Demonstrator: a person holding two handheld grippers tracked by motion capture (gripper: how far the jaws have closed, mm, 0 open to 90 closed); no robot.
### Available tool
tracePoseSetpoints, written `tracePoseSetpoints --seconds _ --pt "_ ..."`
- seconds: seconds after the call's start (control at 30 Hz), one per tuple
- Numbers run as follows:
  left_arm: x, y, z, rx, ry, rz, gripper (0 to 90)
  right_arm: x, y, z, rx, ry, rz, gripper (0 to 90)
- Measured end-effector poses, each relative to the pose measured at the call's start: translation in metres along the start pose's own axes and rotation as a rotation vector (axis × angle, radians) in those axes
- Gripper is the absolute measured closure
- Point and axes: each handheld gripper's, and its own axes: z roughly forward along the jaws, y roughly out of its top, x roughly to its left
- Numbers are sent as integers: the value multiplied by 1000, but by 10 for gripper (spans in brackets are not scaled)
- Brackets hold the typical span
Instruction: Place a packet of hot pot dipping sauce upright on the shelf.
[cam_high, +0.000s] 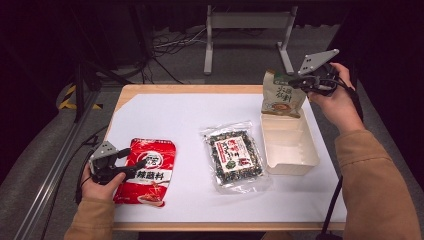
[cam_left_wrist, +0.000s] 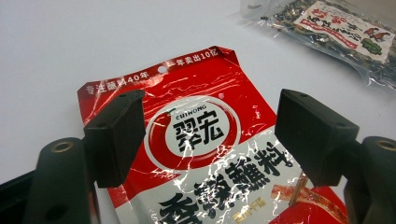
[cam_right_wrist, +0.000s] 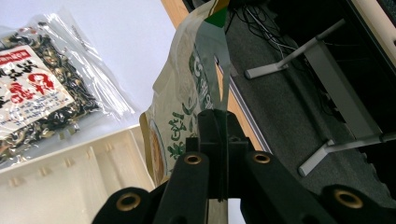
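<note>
Pinching the top edge of a beige-green pouch (cam_high: 282, 95), the right gripper (cam_high: 306, 83) holds it upright over the far end of an open white plastic box (cam_high: 292, 162) at the table's right side; whether the pouch's bottom edge touches the box I cannot tell. In the right gripper view the jaws are pressed together on the pouch (cam_right_wrist: 187, 112), box (cam_right_wrist: 70, 186) below. Left gripper (cam_high: 126, 161) sits at the near-left, jaws spread, over the left edge of a red seasoning packet (cam_high: 148, 170) lying flat on the white sheet (cam_high: 170, 115). Left gripper view: packet (cam_left_wrist: 205, 140) between the parted jaws, not gripped. Clear bag of dark mix (cam_high: 235, 155) lies flat between packet and box, touching neither.
</note>
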Motion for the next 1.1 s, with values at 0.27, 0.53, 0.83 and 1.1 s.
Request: tracePoseSetpoints --seconds 0.27,0.53,0.83,1.1 --pt "0 0 1 -1 3 -4 253 -2 -11 12 23 -15 6 895" --pt "1 0 1 3 1 -3 253 0 -15 19 45 -27 -4 894" --pt "1 -1 1 2 2 -4 253 8 -22 28 43 -8 -2 892" --pt "1 0 1 1 1 -3 252 13 -31 41 51 19 27 890"
